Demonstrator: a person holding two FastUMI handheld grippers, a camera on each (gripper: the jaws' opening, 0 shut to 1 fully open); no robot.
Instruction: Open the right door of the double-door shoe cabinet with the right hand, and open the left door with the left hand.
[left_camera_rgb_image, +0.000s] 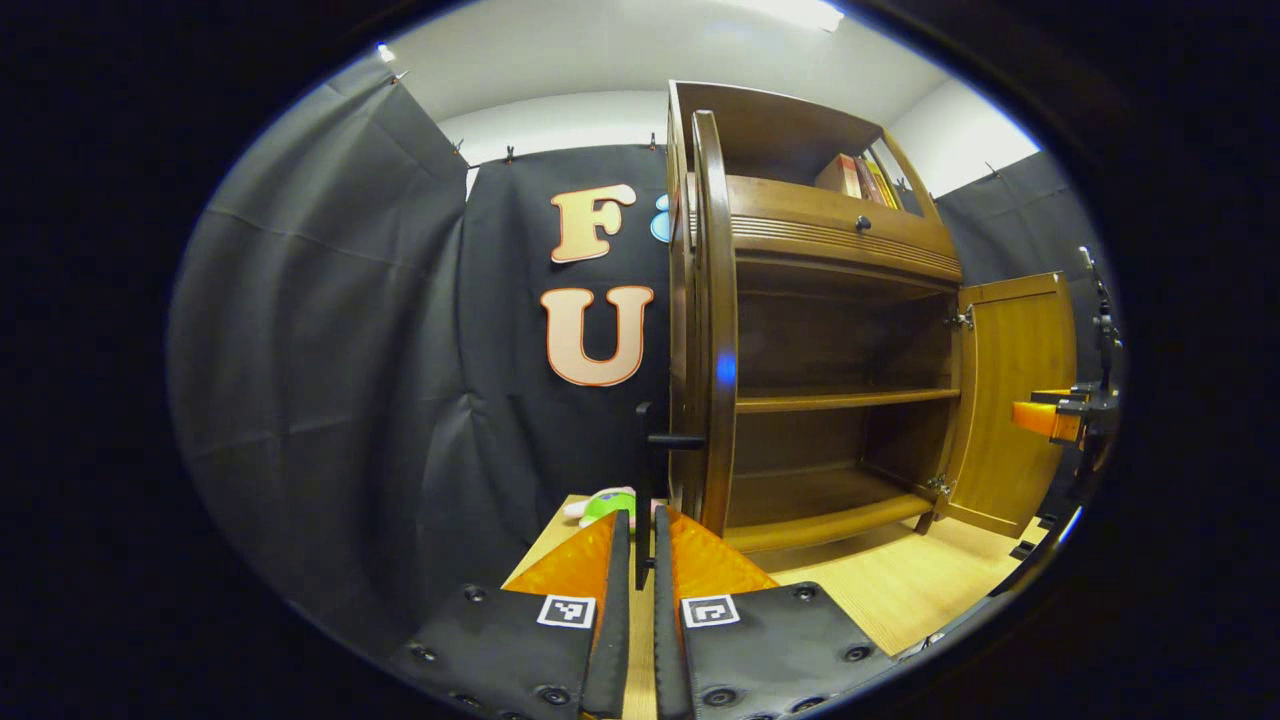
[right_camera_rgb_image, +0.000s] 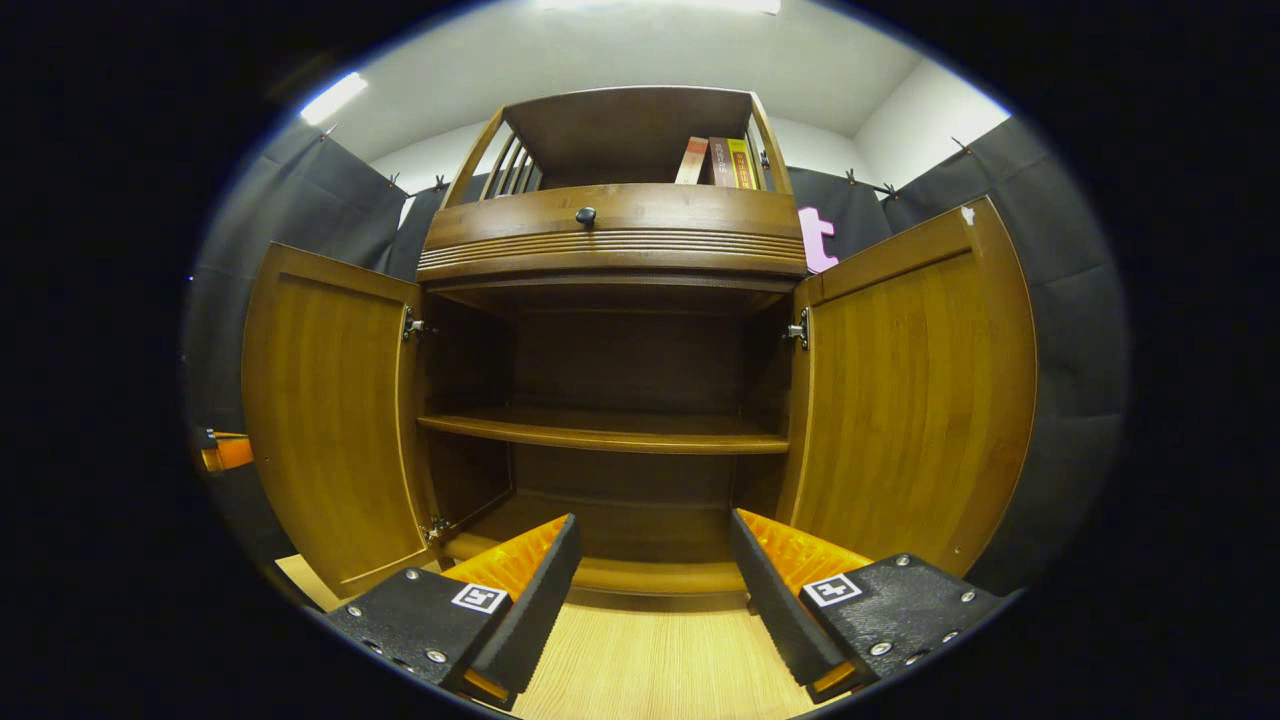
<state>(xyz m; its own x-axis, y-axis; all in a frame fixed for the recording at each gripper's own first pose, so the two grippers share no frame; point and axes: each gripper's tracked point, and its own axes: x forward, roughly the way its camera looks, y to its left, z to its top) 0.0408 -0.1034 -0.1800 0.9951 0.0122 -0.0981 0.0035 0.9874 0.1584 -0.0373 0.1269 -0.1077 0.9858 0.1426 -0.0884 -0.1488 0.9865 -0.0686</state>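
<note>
Cabinet (right_camera_rgb_image: 610, 240) brown wood; both doors swung wide | left claw (left_camera_rgb_image: 643, 545) nearly closed | right claw (right_camera_rgb_image: 655, 565) open

Left gripper (left_camera_rgb_image: 642, 530): two wedge-shaped fingers on dark mounting blocks fixed with round screws, each block bearing a square black-and-white coded marker. Right gripper (right_camera_rgb_image: 650, 545): identical build, with ribbed inner finger faces and screws along the block edges.

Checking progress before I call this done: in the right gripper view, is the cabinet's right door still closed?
No, the right door stands swung wide open on its hinges, as does the left door, baring the empty middle shelf.
</note>
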